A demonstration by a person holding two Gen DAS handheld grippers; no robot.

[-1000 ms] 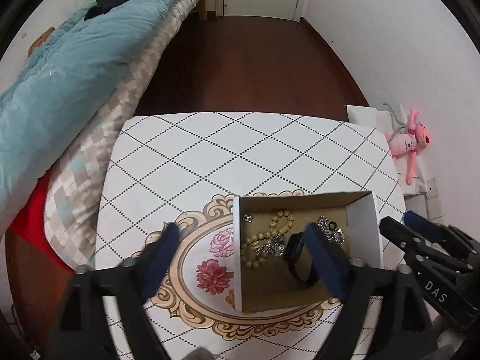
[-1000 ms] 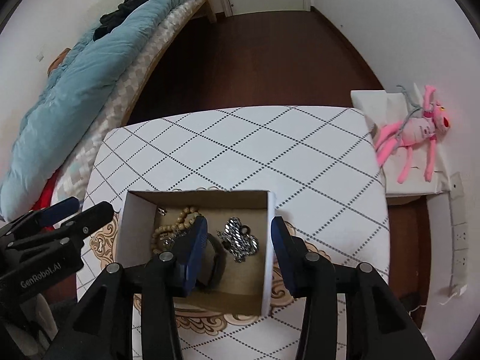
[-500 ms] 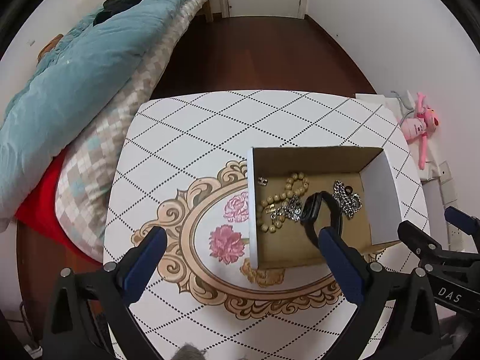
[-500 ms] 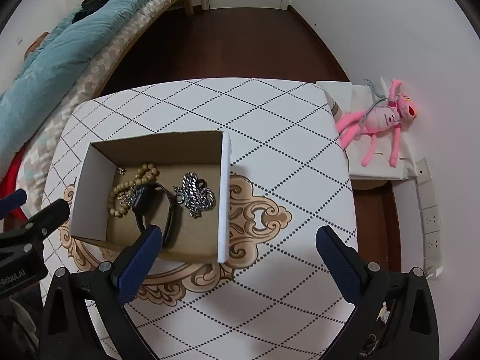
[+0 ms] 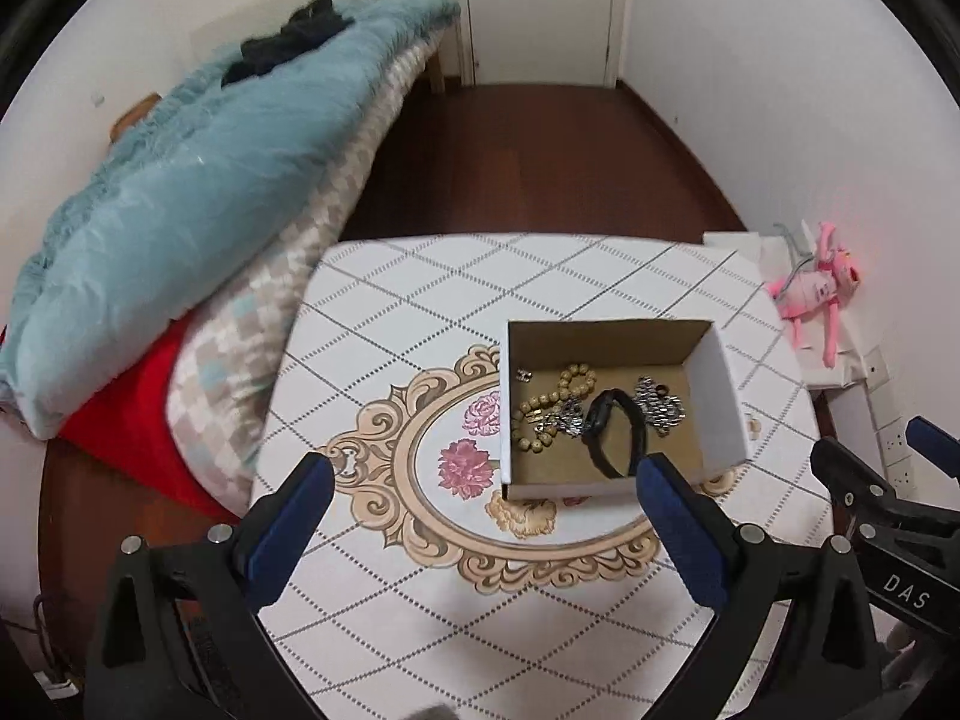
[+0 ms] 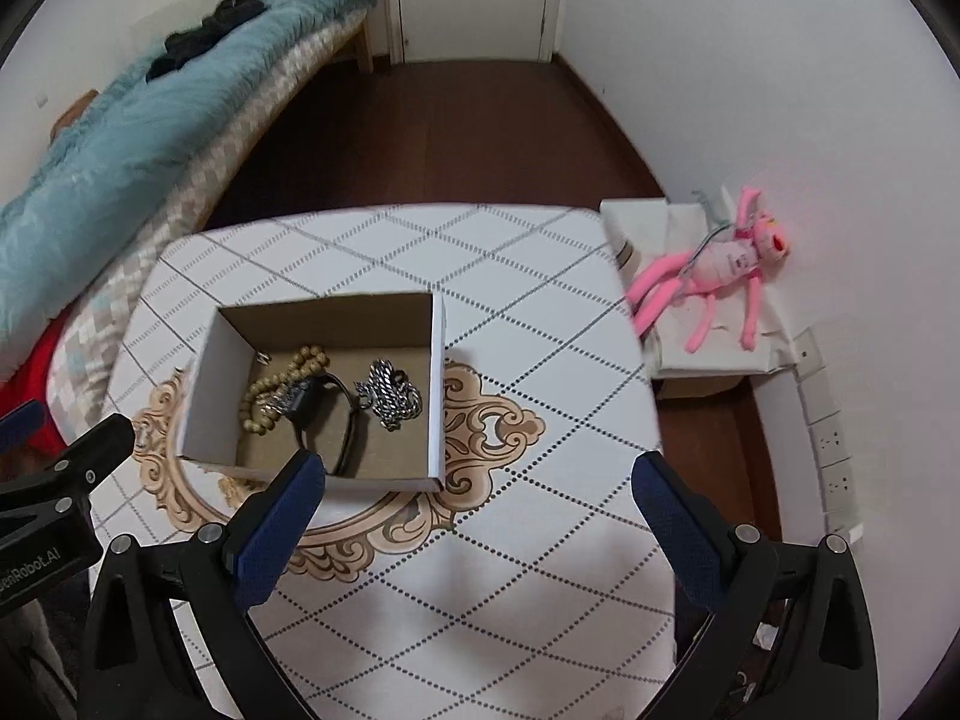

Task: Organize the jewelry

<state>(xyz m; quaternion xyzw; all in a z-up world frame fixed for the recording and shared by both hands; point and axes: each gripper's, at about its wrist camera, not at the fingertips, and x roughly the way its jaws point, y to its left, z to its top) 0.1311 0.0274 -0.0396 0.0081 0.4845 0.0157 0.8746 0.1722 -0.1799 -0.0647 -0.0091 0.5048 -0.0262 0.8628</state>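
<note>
Both the left gripper (image 5: 477, 474) and the right gripper (image 6: 479, 474) stood wide open and empty, so a careless reach into the cardboard box (image 6: 437, 396) could tangle the silver chain (image 6: 389, 394) with the black band (image 6: 336, 420).

A bedroom in a home.
A bed (image 5: 240, 192) with a teal quilt (image 5: 180, 180) lies left, a pink plush toy (image 6: 714, 276) right, a closed door (image 5: 540, 6) at the far end.

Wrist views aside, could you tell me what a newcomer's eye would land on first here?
Most striking is the open cardboard box on the diamond-patterned table, holding a beaded bracelet, a black band and a silver chain. Next come the pink plush toy by the right wall and the teal duvet on the bed at left.
</note>
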